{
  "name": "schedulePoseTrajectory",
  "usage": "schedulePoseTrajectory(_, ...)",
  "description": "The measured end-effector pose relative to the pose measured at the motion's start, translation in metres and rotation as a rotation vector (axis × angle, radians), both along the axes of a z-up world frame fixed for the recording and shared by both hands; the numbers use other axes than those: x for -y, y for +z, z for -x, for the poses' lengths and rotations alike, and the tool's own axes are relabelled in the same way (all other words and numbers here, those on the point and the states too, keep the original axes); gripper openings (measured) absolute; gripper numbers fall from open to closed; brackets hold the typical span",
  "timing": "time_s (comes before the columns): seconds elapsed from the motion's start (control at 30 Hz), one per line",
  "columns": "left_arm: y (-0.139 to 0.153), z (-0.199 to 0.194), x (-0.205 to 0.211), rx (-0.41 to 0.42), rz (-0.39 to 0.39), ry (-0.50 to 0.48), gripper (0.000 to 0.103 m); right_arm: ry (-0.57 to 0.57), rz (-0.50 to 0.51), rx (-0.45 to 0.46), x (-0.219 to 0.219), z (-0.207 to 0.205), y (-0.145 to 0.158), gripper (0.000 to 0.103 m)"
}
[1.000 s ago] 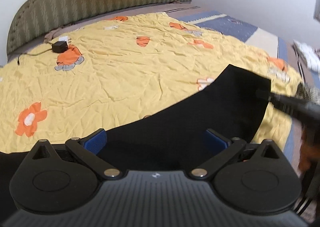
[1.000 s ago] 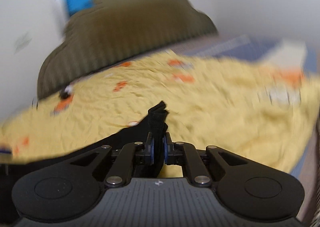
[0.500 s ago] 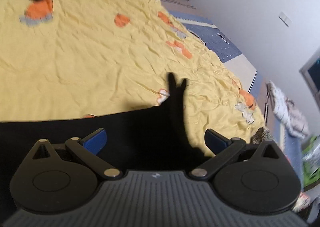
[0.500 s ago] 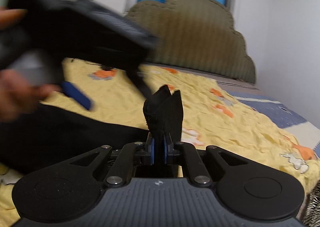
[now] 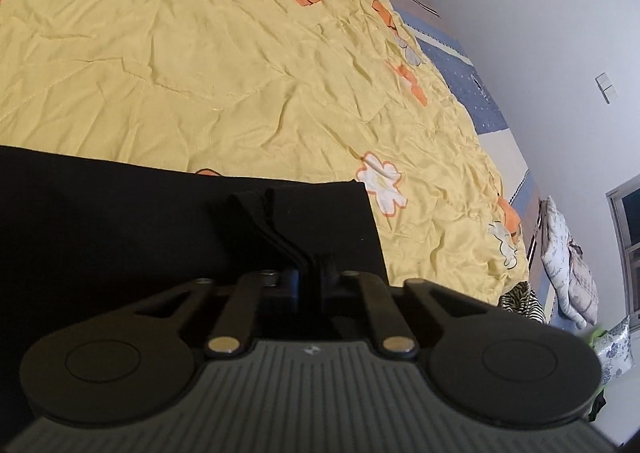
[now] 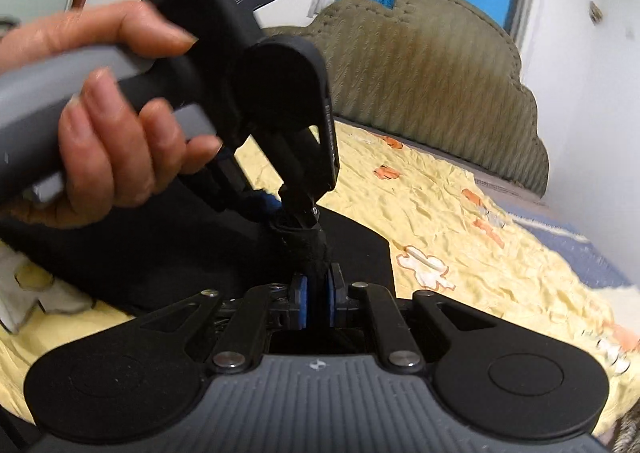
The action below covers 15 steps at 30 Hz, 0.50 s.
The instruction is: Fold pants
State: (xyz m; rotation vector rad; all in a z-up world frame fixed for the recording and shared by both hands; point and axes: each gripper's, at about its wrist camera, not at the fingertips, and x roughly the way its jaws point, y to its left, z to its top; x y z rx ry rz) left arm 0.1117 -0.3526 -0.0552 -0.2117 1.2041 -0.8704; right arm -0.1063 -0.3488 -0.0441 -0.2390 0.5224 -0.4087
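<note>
A moment ago the left gripper (image 5: 308, 269) stood spread wide over the black pants (image 5: 120, 237); now its jaws have snapped together on a bunched fold of the hem, the cloth standing up between the fingers. That puts both tools on the same end of the garment. The right gripper (image 6: 316, 297) has the neighbouring bunch of dark fabric between its blue pads (image 6: 302, 303), and those jaws are just easing apart, though the cloth still sits squeezed there. To me it reads as a handover or a regrip at the leg end, so that one hand can carry this edge across for the next fold.

From the right side you can see the person's hand (image 6: 100, 125) wrapped round the grey handle of the left tool, which comes in from the upper left and tips steeply down, its tip almost touching the right gripper's. The right one lies flatter, aimed toward the far headboard (image 6: 420, 85).

The pants lie along the near edge of the yellow flowered bedspread (image 5: 240, 73), stretching off to the left, their squared end beside a white flower print (image 5: 380, 183).
</note>
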Motion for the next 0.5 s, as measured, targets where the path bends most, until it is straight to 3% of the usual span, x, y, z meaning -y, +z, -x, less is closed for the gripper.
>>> schedulePoseTrajectory(0.1,0.001,0.004,0.003,0.032,-0.009,-0.006,0.006,-0.001,0.081,-0.032,-0.006,-0.004,-0.007,0.034)
schedulePoseTrajectory(0.13,0.002,0.005,0.004,0.043,-0.012,-0.009,0.006,-0.011,0.093,-0.038,-0.006,-0.006,-0.009,0.051)
schedulePoseTrajectory(0.17,0.002,0.006,0.005,0.051,-0.014,-0.012,0.006,-0.021,0.106,-0.038,-0.006,-0.008,-0.010,0.058)
schedulePoseTrajectory(0.3,0.001,0.008,0.007,0.063,-0.030,-0.009,0.007,-0.021,0.090,-0.046,0.000,-0.014,-0.011,0.057)
schedulePoseTrajectory(0.33,0.000,0.008,0.006,0.062,-0.032,-0.008,0.007,-0.017,0.068,-0.044,0.002,-0.014,-0.010,0.053)
schedulePoseTrajectory(0.37,-0.002,0.007,0.007,0.061,-0.035,-0.006,0.008,-0.013,0.052,-0.041,0.002,-0.014,-0.009,0.038)
schedulePoseTrajectory(0.43,-0.005,0.005,0.006,0.058,-0.042,0.005,0.009,-0.011,0.035,-0.049,0.004,-0.016,-0.007,0.024)
schedulePoseTrajectory(0.5,-0.008,0.005,0.005,0.057,-0.047,0.009,0.009,-0.007,0.046,-0.063,0.004,-0.018,-0.008,0.018)
